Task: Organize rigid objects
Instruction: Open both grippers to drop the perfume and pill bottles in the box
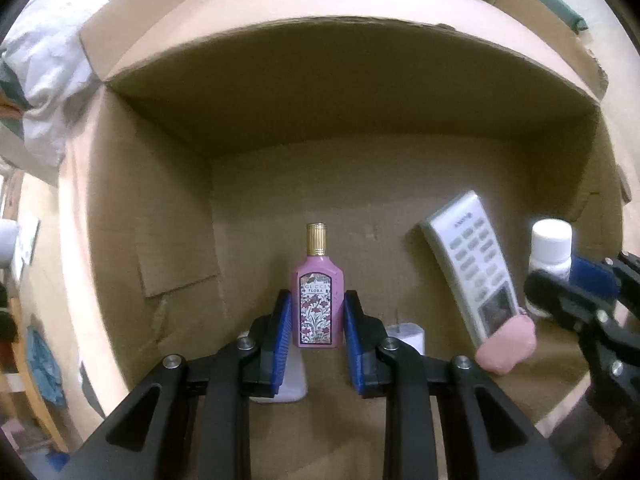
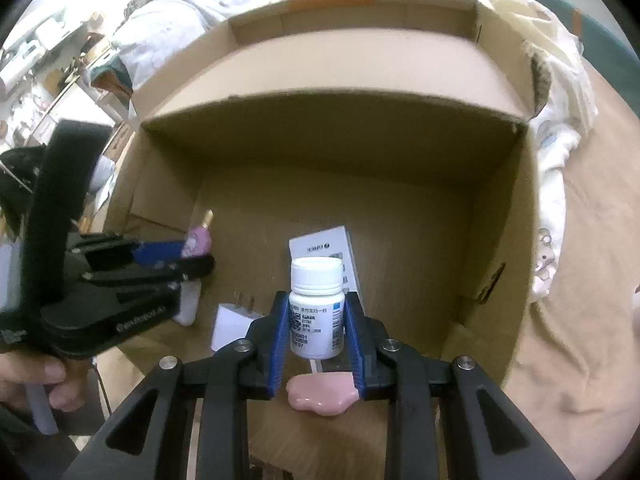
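My left gripper (image 1: 316,320) fills the bottom of its own view, its two blue pads closed on the sides of a pink perfume bottle (image 1: 319,304) that stands upright between them at the centre of the frame, gold cap on top. Just behind the pads, low in that frame, a white plastic bottle (image 1: 294,380) lies on the cardboard floor, and a white charger plug (image 1: 408,336) sits to the right of it. Further right a pink soft pouch (image 1: 506,346) rests on the floor with a white remote control (image 1: 474,268) leaning up from it toward the back.

My right gripper (image 2: 316,332) shows at the bottom centre of its own view, blue pads pressed on both sides of a white pill bottle (image 2: 317,312) held upright, cap up. The same pouch lies just below it in that frame, and the remote lies behind the bottle toward the middle. In the left wrist view this gripper and its pill bottle appear at the right edge.

Everything sits inside a large open cardboard box (image 2: 340,152), whose back wall and raised flaps arch across the upper half of both frames. In the right wrist view a hand (image 2: 36,380) grips the left gripper's handle at lower left. Beyond the box, rumpled white bedding (image 2: 200,4) lies along the top
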### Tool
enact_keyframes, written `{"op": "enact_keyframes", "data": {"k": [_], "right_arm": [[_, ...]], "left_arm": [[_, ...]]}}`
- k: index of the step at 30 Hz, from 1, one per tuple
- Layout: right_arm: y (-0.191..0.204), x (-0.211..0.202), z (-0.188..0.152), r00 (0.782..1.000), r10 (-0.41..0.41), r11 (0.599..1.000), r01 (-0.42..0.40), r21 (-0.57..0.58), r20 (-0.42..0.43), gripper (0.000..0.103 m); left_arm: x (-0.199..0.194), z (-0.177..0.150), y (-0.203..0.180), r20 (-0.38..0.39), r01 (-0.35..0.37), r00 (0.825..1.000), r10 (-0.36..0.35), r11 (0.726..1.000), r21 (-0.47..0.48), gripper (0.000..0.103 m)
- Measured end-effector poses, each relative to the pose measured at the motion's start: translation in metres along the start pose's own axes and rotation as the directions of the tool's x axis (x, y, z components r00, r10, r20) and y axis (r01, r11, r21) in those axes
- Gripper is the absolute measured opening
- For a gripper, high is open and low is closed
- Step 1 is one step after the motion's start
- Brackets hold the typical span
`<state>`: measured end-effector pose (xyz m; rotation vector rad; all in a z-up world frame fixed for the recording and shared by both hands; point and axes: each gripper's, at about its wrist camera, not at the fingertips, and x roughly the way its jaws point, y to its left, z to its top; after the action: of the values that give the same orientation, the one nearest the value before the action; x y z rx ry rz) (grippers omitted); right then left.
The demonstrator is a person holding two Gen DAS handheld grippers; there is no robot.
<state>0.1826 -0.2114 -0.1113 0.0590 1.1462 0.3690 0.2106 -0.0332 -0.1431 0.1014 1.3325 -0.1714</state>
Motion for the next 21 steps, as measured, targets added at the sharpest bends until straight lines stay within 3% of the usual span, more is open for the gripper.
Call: {"op": "enact_keyframes", "data": {"k": [2,4,5,6,8,12,17,21], "right_arm": [[-0.005,-0.005,0.000,1.000,0.001,1.000,-0.001,0.021,0.011,0.029],[-0.012,-0.010,0.000,0.999,0.018,0.999,-0.019,0.050,0.026,0.043],[-0.016,-0.016,0.000,0.998,0.037,0.997,-0.040,0.072,0.046,0.071],[-0.018,-0.023,0.000,0.996,0.054,0.994,-0.061,0.091,0.078,0.092],[-0.019,-0.037,0.001,0.989,0.060,0.992,-0.075,0.104,0.138,0.103],[-0.023,-0.057,0.000,0.976,0.064,0.990,-0.089,0.113,0.208,0.103],[-0.014,-0.060,0.003,0.974,0.058,0.992,-0.081,0.099,0.220,0.103],[-0.010,-0.070,-0.001,0.971,0.029,0.995,-0.050,0.083,0.238,0.103]], "left_arm": [[-0.001,0.000,0.001,0.007,-0.008,1.000,0.008,1.000,-0.007,0.023],[-0.004,0.000,0.002,0.018,-0.011,1.000,0.011,1.000,-0.014,0.031],[-0.007,0.000,0.002,0.027,0.019,0.999,-0.018,1.000,-0.021,0.037],[-0.008,0.000,0.003,0.032,0.050,0.998,-0.050,0.998,-0.021,0.048],[-0.011,-0.003,-0.002,0.031,0.100,0.995,-0.100,0.995,-0.012,0.062],[-0.021,-0.008,-0.011,0.052,0.070,0.996,-0.070,0.998,-0.005,0.067],[-0.034,-0.015,-0.013,0.083,0.011,0.996,-0.012,1.000,0.009,0.067],[-0.050,-0.020,0.001,0.093,-0.013,0.996,0.016,0.999,-0.037,0.067]]}}
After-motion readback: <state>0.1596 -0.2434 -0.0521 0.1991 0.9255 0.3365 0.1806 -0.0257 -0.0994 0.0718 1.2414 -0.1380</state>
